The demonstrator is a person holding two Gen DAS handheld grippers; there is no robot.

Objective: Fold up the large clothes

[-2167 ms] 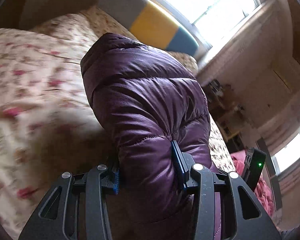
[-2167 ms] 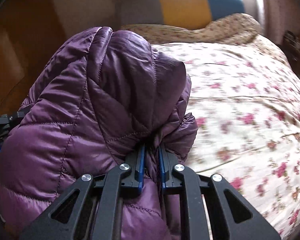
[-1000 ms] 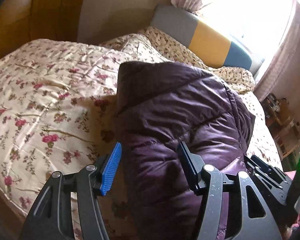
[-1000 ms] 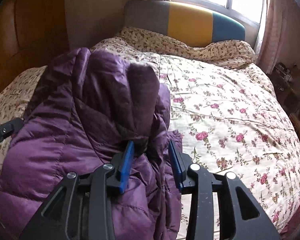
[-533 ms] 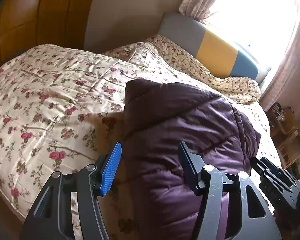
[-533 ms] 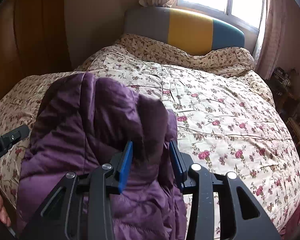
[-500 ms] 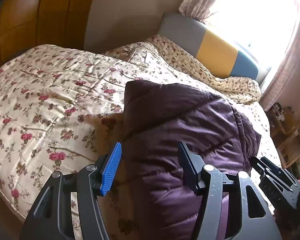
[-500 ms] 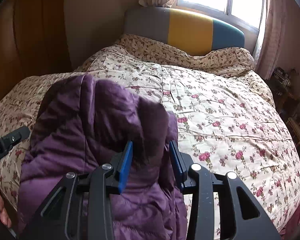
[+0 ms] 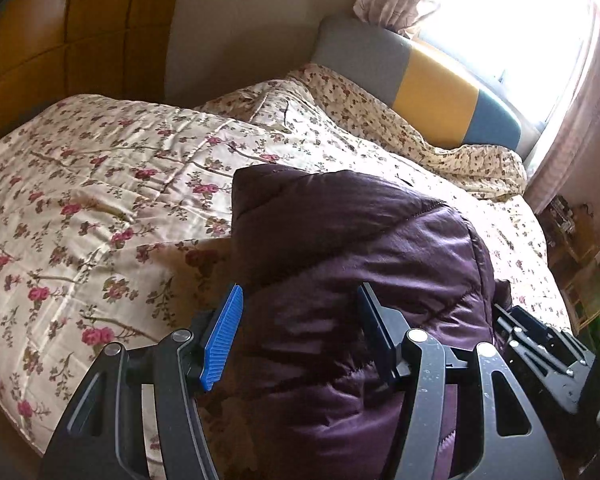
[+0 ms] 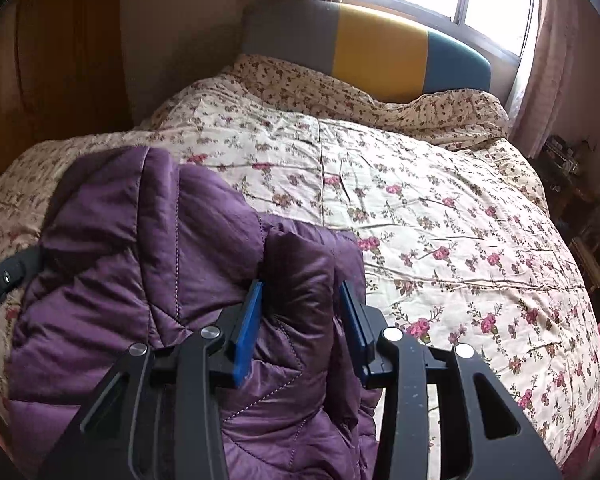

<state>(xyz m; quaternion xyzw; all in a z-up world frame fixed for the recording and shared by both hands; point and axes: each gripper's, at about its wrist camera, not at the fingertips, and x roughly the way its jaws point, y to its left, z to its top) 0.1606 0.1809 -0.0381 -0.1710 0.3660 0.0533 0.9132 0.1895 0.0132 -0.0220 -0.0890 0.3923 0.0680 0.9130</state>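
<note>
A purple quilted puffer jacket lies bunched at the near edge of the bed, also seen in the right wrist view. My left gripper is open, its jaws wide apart over the jacket's left side. My right gripper is open, with a puffy fold of the jacket sitting loosely between its jaws. The right gripper's body shows at the lower right of the left wrist view.
The bed wears a cream floral quilt, also in the left wrist view. A grey, yellow and blue headboard stands under a bright window. Wooden panelling is at the left. Cluttered shelves stand at the right.
Both grippers let go of the jacket and opened. The jacket dropped from being held up to resting on the bed. Both grippers drew back a little.
</note>
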